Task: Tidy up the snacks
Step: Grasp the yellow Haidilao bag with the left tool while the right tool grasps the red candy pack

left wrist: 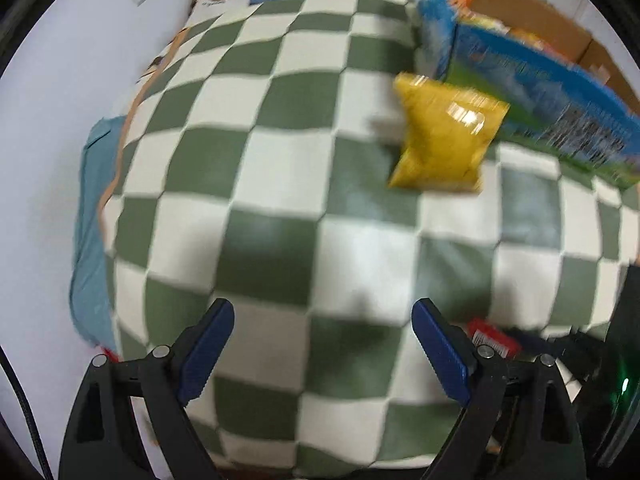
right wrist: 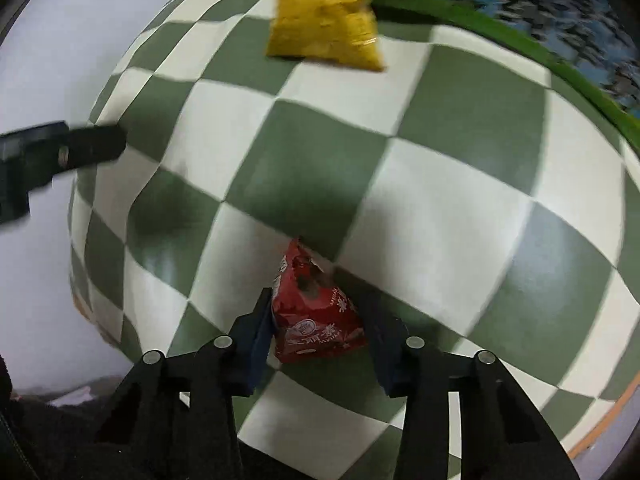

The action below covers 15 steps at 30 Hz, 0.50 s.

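My left claw [left wrist: 323,344] hangs released, its blue fingers wide apart over the green-and-white checked blanket [left wrist: 248,184], holding nothing. My right claw [right wrist: 316,320] is clenched on a red snack packet [right wrist: 314,312], low in the middle of the right wrist frame. A yellow snack bag [left wrist: 446,134] lies on the blanket in the upper right of the left wrist frame, just beside a large blue and green bag [left wrist: 552,104] leaning at a cardboard box [left wrist: 516,12].
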Motion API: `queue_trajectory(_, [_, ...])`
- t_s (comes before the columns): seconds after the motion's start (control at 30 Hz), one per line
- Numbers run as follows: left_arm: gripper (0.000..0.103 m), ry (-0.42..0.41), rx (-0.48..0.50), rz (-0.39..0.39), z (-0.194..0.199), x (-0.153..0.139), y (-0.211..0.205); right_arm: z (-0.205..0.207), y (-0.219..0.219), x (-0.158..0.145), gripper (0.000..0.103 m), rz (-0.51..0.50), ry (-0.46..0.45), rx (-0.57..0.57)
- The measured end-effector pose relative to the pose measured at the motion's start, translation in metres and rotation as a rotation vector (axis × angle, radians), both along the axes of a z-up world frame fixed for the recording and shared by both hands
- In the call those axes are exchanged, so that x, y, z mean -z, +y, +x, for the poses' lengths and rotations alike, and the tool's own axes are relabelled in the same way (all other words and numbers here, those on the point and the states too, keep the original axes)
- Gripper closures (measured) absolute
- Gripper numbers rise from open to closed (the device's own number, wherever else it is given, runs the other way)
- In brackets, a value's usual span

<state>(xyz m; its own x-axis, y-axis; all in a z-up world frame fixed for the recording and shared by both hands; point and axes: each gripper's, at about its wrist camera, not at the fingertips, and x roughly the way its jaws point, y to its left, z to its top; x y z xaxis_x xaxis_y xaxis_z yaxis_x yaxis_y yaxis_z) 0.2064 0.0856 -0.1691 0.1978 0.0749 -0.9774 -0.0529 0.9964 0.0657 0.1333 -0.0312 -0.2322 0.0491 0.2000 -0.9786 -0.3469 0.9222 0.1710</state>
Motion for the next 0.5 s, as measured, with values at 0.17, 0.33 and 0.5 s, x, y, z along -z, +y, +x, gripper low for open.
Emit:
queue_trajectory(0.17, [0.012,-0.002,0.037,-0.125,0.055,0.002,-0.033,0.012,-0.051,-0.023,0.058,0.006,-0.032,0.168])
queue_trajectory(0.33, [0.012,0.020,0.086,-0.151,0.096,0.024,-0.055,0.027,-0.101,-0.037,0.058,0.007,-0.043,0.301])
queue_trajectory(0.5, [0.041,-0.009,0.124,-0.158,0.110,0.036,-0.066,0.040,-0.126,-0.047,0.058,0.024,-0.038,0.385])
